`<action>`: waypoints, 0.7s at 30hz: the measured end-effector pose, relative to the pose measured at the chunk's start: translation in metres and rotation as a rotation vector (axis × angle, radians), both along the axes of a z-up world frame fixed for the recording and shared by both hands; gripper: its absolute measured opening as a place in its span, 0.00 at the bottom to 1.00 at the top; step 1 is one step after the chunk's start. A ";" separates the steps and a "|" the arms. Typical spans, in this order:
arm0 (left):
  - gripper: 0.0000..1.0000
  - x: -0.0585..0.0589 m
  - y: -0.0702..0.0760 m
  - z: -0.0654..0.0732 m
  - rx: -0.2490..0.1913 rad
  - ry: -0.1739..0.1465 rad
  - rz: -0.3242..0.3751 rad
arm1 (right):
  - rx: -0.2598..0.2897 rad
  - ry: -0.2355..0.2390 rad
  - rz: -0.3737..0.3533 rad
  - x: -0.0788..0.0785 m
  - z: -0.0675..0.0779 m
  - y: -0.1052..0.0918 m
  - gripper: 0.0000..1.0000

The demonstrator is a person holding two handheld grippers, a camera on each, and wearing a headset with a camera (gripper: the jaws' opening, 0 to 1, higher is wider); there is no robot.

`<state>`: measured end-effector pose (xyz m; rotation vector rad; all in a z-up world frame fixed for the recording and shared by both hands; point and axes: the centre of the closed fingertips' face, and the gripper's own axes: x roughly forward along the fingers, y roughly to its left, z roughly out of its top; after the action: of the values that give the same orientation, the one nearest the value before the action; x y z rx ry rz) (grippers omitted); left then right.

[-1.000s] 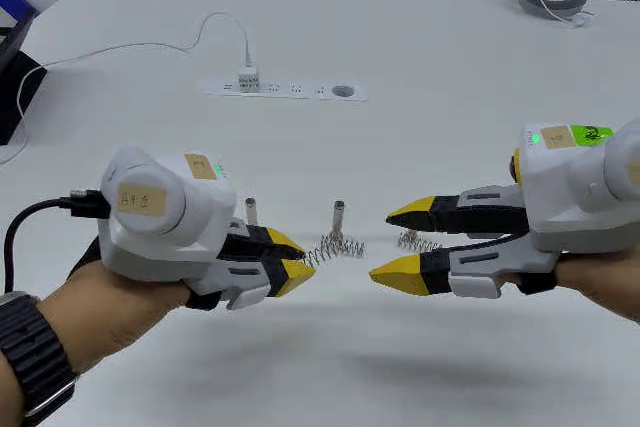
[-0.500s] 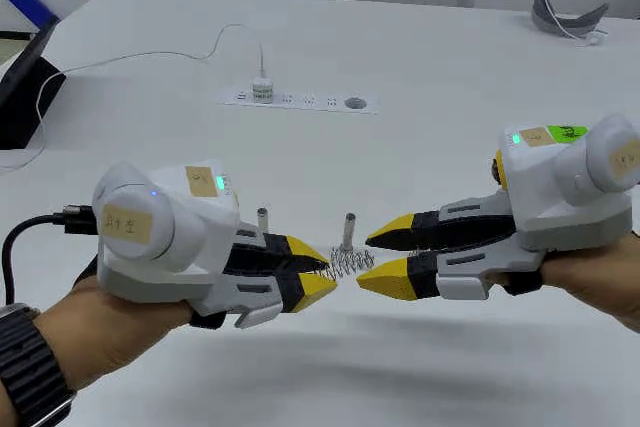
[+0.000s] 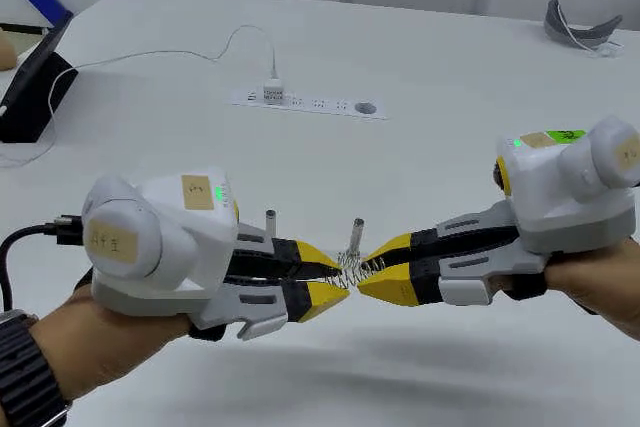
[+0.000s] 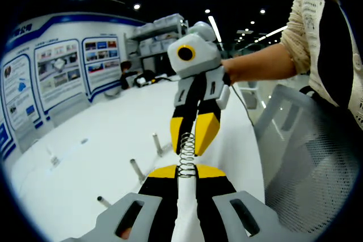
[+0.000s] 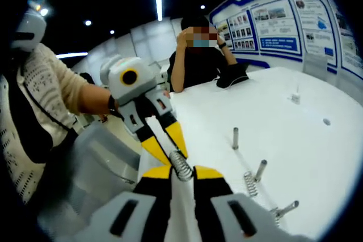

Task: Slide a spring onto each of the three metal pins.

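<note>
A small steel spring is stretched level between my two grippers, just above the white table. My left gripper is shut on its left end and my right gripper is shut on its right end. From the left gripper view the spring rises from my own yellow tips to the right gripper. The right gripper view has the spring running to the left gripper. Two upright metal pins stand just behind the tips. Three bare pins line up, with a loose spring lying beside the middle one.
A white power strip with a plugged-in charger and cable lies at mid table. A dark screen stands at the left edge, and a grey headset rests far right. A person sits at the table's far side.
My right gripper has moved left, closing from open onto the free end of the spring held by my left gripper. The head camera tilted, shifting the whole view.
</note>
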<state>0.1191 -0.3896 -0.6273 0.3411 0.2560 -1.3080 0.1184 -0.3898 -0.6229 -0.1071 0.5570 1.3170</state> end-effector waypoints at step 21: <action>0.10 0.015 0.014 -0.004 -0.031 -0.005 0.071 | -0.113 -0.086 0.123 0.008 0.012 0.026 0.12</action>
<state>0.1337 -0.3760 -0.6313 0.3067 0.2417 -1.2398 0.1267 -0.3635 -0.6111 -0.2939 0.5588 1.3925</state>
